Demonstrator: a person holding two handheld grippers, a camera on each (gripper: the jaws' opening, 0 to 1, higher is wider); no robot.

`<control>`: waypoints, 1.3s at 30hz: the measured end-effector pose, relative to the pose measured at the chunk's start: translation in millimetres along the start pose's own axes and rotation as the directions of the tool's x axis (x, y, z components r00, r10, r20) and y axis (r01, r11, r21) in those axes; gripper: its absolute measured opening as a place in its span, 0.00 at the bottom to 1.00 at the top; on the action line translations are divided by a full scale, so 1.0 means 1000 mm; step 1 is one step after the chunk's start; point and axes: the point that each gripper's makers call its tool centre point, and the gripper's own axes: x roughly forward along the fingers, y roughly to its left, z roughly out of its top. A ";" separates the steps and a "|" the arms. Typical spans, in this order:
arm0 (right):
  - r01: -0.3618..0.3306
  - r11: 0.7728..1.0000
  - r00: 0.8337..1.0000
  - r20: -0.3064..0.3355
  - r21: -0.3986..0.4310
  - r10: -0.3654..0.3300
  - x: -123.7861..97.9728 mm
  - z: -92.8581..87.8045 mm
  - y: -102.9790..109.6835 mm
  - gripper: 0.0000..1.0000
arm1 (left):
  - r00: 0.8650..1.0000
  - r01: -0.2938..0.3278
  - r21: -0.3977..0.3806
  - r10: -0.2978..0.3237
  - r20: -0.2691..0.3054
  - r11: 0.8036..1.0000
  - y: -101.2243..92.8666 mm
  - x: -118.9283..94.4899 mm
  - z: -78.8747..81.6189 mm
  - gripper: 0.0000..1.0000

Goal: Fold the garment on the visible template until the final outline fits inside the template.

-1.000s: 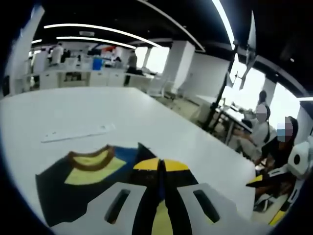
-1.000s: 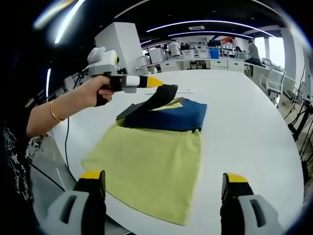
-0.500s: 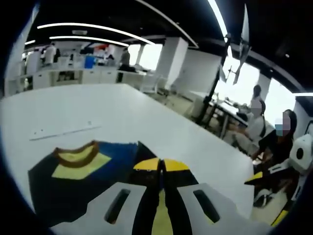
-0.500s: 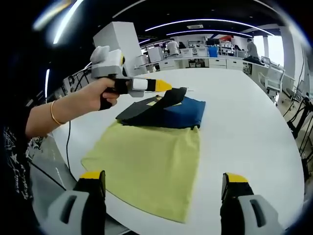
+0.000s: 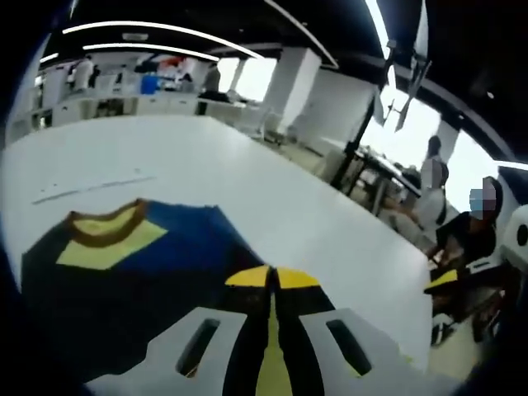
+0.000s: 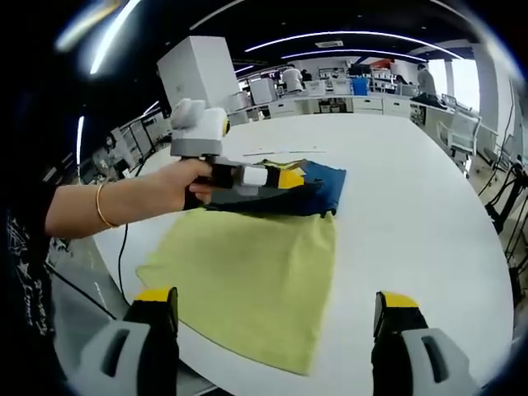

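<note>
The garment lies flat on the white table (image 6: 412, 206): a yellow-green body (image 6: 247, 264) near me and a navy top part (image 6: 323, 191) beyond it. In the left gripper view the navy cloth (image 5: 124, 289) spreads under the jaws, with a brown collar and yellow patch (image 5: 103, 239). My left gripper (image 5: 270, 278) is shut, apparently on a dark sleeve. The right gripper view shows that left gripper (image 6: 289, 176) held low over the navy part by a hand (image 6: 181, 191). My right gripper (image 6: 276, 301) stands open above the garment's near hem, holding nothing.
A thin pale strip (image 6: 280, 153) lies on the table beyond the garment, seen also as the strip (image 5: 91, 188). The table's near edge (image 6: 346, 375) runs under my right jaws. People sit on chairs (image 5: 462, 239) off the table's side. Cabinets (image 6: 346, 107) line the back.
The left gripper has come down and forward, laying the lifted dark sleeve onto the navy part. The right gripper has stayed where it was, open.
</note>
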 end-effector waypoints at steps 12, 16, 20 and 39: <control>-0.010 1.000 1.000 0.007 0.004 0.010 0.005 -0.001 0.004 0.99 | 0.995 0.060 0.010 -0.059 -0.085 0.998 -0.017 0.010 -0.029 0.00; -0.014 1.000 1.000 0.018 0.006 0.014 0.005 0.001 0.005 0.99 | 0.994 0.061 0.044 -0.057 -0.095 0.997 -0.017 0.012 -0.033 0.00; -0.011 1.000 1.000 0.017 0.007 0.011 0.004 0.001 0.003 0.99 | 0.995 0.066 0.059 -0.061 -0.073 0.996 -0.019 0.007 -0.026 0.00; -0.048 0.998 0.999 -0.012 -0.047 0.048 0.019 0.005 0.009 0.99 | 0.999 -0.033 0.167 0.030 0.020 0.985 0.029 -0.048 0.000 0.42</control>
